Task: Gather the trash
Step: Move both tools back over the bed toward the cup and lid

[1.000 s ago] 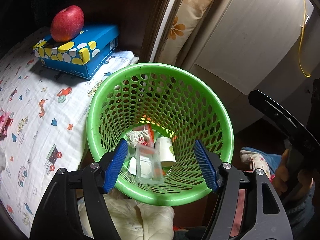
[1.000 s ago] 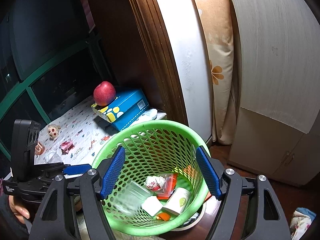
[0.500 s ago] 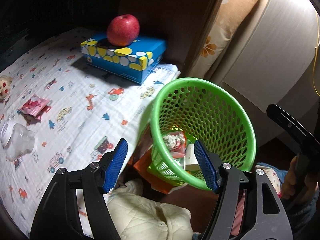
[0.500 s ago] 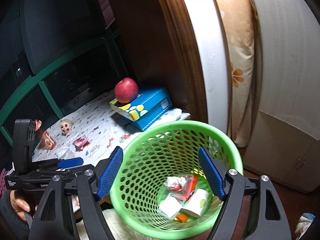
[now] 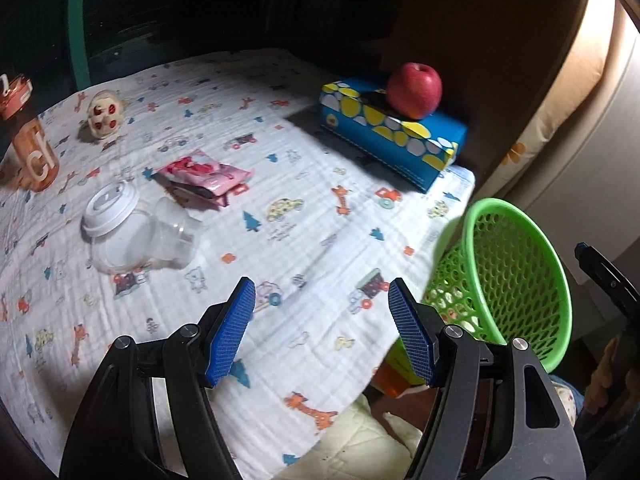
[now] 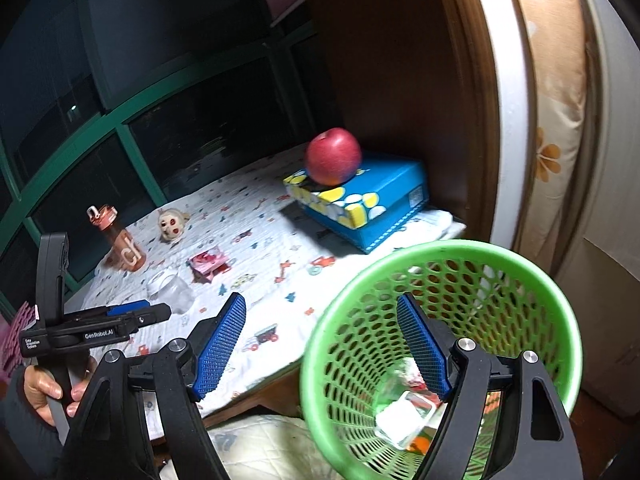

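The left claw [image 5: 322, 330] has swung off the green basket [image 5: 516, 280], now at its three o'clock, and hangs empty over the patterned bench cloth [image 5: 280, 216]; the right claw [image 6: 320, 346] stands wider.

Basket [image 5: 520, 264] bottom hidden; trash [image 6: 404, 416] inside blurred.

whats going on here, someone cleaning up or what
A person is clearing trash off a bed with a gripper in each hand. Both the left gripper and the right gripper are open and hold nothing. The green basket beside the bed already has a few wrappers and a clear cup in it. On the printed sheet, a clear plastic cup with a white lid and a pink wrapper are not yet picked up. The left gripper faces those two.
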Motion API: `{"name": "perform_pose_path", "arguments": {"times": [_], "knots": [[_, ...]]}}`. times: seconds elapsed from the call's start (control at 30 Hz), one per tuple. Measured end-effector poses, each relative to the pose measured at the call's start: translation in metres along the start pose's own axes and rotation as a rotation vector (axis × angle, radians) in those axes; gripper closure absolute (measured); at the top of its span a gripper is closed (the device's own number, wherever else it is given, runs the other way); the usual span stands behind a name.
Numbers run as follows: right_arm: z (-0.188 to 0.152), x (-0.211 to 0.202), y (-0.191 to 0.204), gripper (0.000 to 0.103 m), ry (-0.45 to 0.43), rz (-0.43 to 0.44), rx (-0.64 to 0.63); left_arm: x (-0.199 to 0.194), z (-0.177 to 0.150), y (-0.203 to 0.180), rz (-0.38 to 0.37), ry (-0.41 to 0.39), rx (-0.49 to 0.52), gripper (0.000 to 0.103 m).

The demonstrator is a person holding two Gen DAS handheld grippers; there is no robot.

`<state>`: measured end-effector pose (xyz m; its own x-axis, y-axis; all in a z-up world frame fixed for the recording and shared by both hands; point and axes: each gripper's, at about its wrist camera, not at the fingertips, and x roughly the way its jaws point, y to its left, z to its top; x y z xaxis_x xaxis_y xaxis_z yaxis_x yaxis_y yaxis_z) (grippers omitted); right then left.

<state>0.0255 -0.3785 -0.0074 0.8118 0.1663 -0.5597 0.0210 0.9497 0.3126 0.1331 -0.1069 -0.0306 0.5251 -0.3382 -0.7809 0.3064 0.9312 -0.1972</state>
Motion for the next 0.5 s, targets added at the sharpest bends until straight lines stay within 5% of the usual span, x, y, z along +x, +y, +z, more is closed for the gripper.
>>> {"name": "perform_pose_path", "arguments": {"times": [0.5], "knots": [[0.002, 0.067, 0.078, 0.028, 0.110, 0.136, -0.102, -0.013, 0.011, 0.125, 0.148, -0.028, -0.198, 0.035]]}}
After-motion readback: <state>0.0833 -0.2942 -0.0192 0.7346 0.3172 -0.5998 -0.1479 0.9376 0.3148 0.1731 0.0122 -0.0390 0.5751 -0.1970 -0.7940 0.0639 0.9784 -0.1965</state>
